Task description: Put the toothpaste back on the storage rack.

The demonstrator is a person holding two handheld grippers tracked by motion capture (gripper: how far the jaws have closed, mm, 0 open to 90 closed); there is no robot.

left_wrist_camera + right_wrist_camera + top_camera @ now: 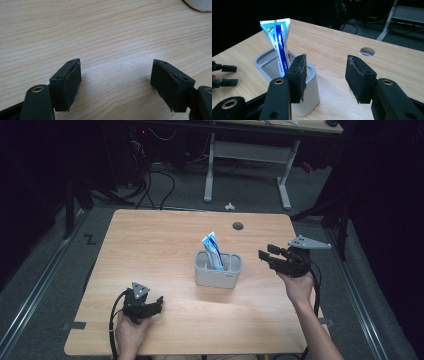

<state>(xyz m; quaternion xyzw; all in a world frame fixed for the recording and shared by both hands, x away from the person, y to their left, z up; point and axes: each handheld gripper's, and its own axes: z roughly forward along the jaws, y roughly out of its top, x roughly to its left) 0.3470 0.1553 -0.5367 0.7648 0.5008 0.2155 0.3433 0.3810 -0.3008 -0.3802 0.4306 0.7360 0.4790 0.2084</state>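
A grey holder [218,270] with two compartments stands near the middle of the wooden table [150,245]. A white and blue toothpaste tube [213,251] stands tilted in its left compartment, also seen as the tube [278,45] in the holder [309,82] in the right gripper view. My right gripper [266,255] hovers just right of the holder, open, nothing between its pads [300,75]. My left gripper [159,302] rests low near the table's front left, open over bare wood, its pads [72,80] wide apart.
A round cable hole [238,226] sits in the table behind the holder. A white rim [200,5] shows at the top right of the left gripper view. Beyond the table are a white desk frame [247,155] and cables on the floor.
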